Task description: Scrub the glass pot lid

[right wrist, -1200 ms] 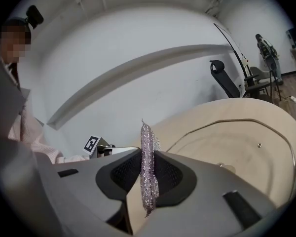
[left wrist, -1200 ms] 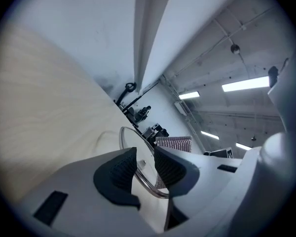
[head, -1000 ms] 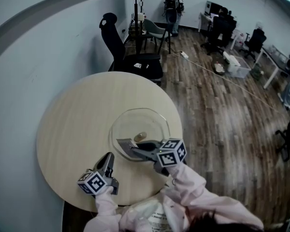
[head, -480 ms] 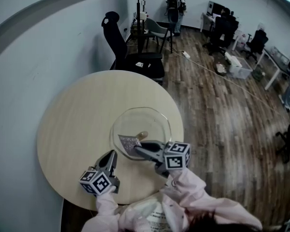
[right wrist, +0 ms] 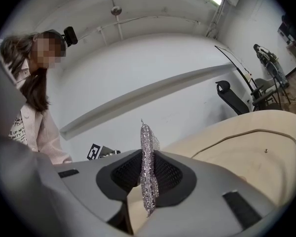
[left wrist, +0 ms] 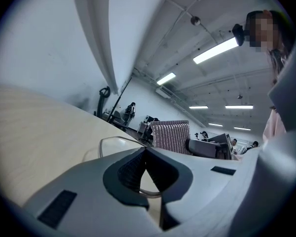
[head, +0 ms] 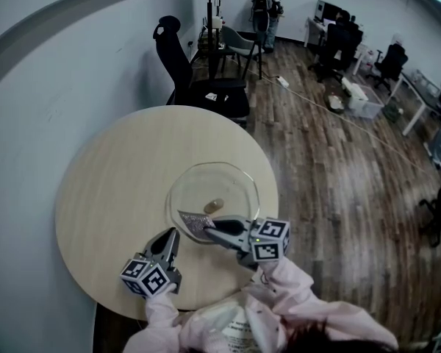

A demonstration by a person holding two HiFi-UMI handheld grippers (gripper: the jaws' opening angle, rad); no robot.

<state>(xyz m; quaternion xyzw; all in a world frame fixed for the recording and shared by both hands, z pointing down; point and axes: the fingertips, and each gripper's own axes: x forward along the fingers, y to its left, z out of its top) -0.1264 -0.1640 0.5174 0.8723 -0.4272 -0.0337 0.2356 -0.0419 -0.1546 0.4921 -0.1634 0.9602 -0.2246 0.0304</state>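
The round glass pot lid (head: 224, 182) lies flat on the pale round table (head: 117, 175), its small knob (head: 214, 206) near the middle. My right gripper (head: 207, 230) reaches over the lid's near edge, shut on a silvery mesh scrub cloth (head: 193, 220). In the right gripper view the cloth (right wrist: 147, 137) stands edge-on, pinched between the pads of that gripper (right wrist: 147, 158), with the lid (right wrist: 266, 138) beyond. My left gripper (head: 170, 235) sits at the lid's near-left rim, shut with nothing between its tips (left wrist: 145, 151). Past those tips I see the lid's rim (left wrist: 111, 143) and the cloth (left wrist: 170, 136).
A black office chair (head: 184, 72) stands just behind the table's far edge. Wooden floor, desks, chairs and several people fill the room at the back right (head: 338, 43). The pale wall (head: 59, 65) curves close round the table's left side.
My right gripper has slid a little along the lid's near edge with the cloth in it. The left gripper has barely moved.
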